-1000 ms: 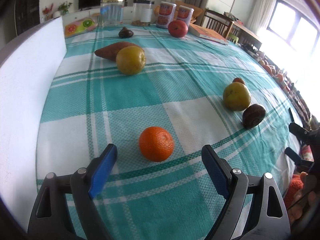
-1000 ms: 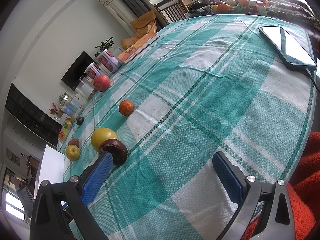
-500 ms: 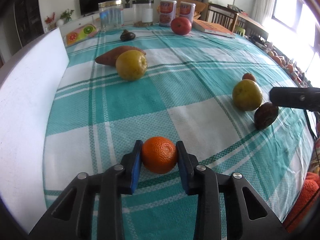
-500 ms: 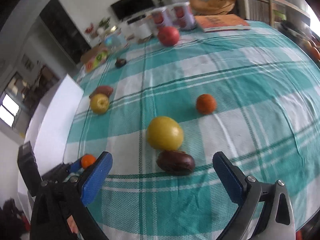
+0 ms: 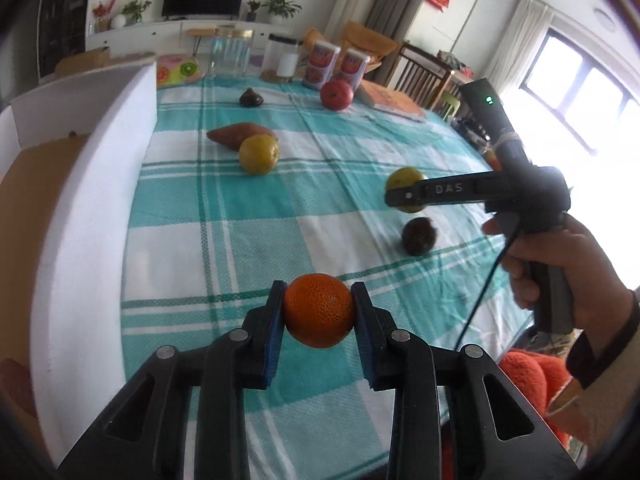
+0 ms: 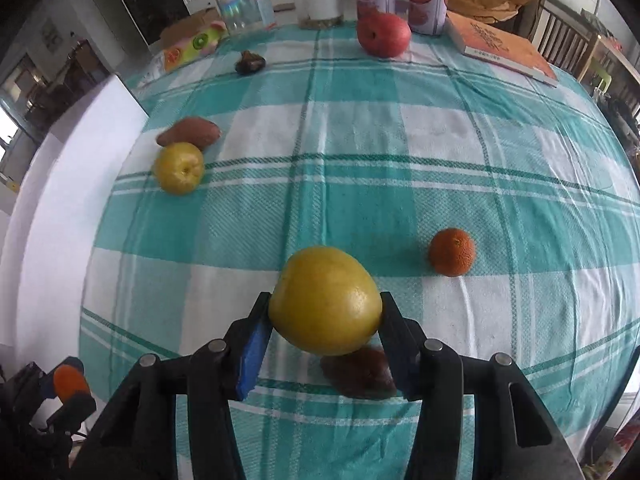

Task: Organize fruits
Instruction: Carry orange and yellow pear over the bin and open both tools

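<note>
- Our left gripper (image 5: 319, 312) is clamped on a small orange (image 5: 319, 310), both blue pads pressed to its sides, and it hangs clear of the checked cloth on the bench (image 5: 280, 208).
- Our right gripper (image 6: 325, 312) is closing around a big yellow fruit (image 6: 325, 299); its pads already sit against the fruit's flanks.
- We judge that round, smooth skin the likeliest slip: the pads meet it low and behind its widest part, so a quick lift could squeeze it forward and out.
- A dark brown fruit (image 6: 358, 372) lies just beneath the yellow one, and a dropped or dragged load could knock it rolling.
- The left wrist view alone shows the hand (image 5: 560, 264) working the right gripper from the side, and a white wall (image 5: 92, 216) edging the bench.
- The right wrist view alone shows a second orange (image 6: 452, 252) beside the yellow fruit, which the other view hides behind the gripper.
- Both views show a yellow apple (image 6: 179, 168) against a sweet potato (image 6: 188, 132), and a red apple (image 6: 383, 35) further off.
</note>
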Available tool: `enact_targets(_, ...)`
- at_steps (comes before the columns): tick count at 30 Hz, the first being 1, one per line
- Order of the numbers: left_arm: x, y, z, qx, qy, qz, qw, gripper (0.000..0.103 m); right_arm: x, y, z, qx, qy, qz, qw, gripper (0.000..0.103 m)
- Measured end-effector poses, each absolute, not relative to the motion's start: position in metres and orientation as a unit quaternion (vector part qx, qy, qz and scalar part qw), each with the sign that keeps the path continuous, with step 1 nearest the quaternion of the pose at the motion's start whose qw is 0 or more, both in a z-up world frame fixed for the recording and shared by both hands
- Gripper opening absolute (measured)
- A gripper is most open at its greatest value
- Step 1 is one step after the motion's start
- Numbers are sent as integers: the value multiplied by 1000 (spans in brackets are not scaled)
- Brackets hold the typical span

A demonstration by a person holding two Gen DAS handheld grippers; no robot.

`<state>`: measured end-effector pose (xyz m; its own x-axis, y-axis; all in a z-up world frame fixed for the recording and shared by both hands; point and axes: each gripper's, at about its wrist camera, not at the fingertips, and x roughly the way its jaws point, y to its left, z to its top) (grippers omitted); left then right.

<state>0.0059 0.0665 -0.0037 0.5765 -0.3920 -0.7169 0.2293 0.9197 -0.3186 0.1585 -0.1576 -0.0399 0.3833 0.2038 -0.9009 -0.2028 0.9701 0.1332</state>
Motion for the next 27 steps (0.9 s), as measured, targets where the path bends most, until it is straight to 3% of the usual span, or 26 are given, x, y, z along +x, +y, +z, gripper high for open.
enact_targets(7, -34, 137, 72, -186, 362, -163, 899, 33, 123, -71, 20, 64, 474, 246, 843, 52)
enact_targets(12, -52, 217, 89, -248, 330, -71, 908, 33, 77, 23, 41, 79, 456, 367, 807, 52)
enact_targets(19, -72, 305, 65, -353, 309, 51, 882, 33, 40, 118, 16, 45, 483, 446, 752, 52)
enact_targets(27, -61, 327, 5, -361, 372, 127, 846, 33, 22, 161, -14, -35, 488, 453, 745, 52)
